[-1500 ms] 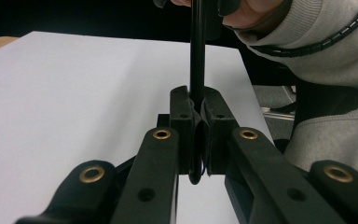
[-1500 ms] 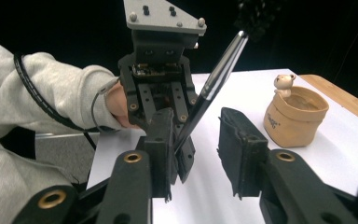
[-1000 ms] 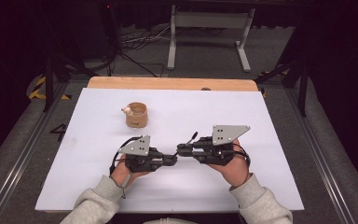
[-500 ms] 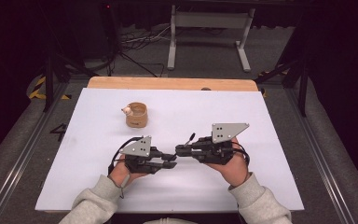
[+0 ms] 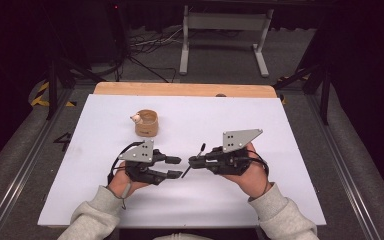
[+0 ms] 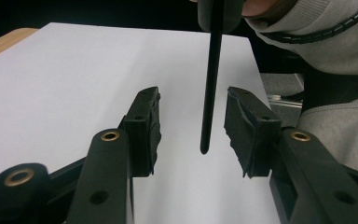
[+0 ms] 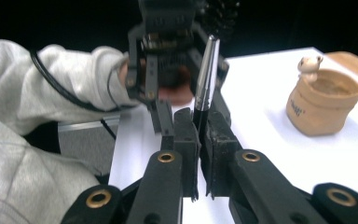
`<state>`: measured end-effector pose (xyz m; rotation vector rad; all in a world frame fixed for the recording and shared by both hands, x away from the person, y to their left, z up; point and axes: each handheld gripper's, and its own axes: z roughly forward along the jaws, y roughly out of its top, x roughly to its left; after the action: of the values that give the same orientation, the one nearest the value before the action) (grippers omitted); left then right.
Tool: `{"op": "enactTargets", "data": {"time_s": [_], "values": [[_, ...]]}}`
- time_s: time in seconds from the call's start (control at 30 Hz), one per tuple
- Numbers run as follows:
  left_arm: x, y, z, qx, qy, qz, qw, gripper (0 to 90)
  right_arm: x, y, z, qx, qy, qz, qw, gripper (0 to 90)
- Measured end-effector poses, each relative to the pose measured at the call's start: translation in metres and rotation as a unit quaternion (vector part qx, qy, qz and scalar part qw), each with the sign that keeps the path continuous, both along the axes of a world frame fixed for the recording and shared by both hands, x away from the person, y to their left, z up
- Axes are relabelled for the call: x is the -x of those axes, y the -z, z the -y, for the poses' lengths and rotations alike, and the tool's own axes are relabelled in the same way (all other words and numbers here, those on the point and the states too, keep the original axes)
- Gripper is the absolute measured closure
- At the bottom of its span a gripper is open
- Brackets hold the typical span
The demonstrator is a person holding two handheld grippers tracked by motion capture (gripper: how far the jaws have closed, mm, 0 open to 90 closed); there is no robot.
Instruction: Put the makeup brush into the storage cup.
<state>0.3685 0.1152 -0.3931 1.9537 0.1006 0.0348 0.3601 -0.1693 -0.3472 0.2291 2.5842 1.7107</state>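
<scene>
High view, table (image 5: pixel 300 150) near edge: right gripper (image 5: pixel 194 161) clamped on brush (image 5: pixel 192 160); left gripper (image 5: pixel 175 167) jaws apart around handle tip. Handover step, seemingly; next: close left.

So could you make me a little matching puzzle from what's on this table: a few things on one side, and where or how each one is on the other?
Things:
1. left gripper
2. right gripper
3. tan pot
4. thin black stick

States:
A. jaws shut on something thin
B. stands alone on the white sheet, far side of both hands
C. jaws apart, nothing gripped
D. its free end hangs between two open jaws

Pairs: 1-C, 2-A, 3-B, 4-D
</scene>
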Motion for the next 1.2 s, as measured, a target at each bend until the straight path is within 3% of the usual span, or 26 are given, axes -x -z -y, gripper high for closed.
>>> {"op": "enactTargets", "data": {"time_s": [0.17,0.37,0.63,1.2], "values": [[0.001,-0.006,-0.003,0.003,-0.002,0.003,1.0000,55.5,-0.002,0.003,-0.004,0.027,0.002,-0.007,0.9996,85.4],[0.002,-0.004,0.000,-0.008,0.003,0.000,1.0000,55.5,-0.004,0.006,-0.010,0.066,-0.003,-0.013,0.9978,85.5],[0.001,0.001,0.012,-0.049,0.009,-0.012,0.9987,55.6,-0.007,0.007,-0.015,0.101,-0.011,-0.023,0.9946,85.4],[0.002,0.007,0.026,-0.097,0.027,-0.024,0.9946,59.6,-0.007,0.001,-0.026,0.149,-0.029,-0.020,0.9882,85.4]]}}
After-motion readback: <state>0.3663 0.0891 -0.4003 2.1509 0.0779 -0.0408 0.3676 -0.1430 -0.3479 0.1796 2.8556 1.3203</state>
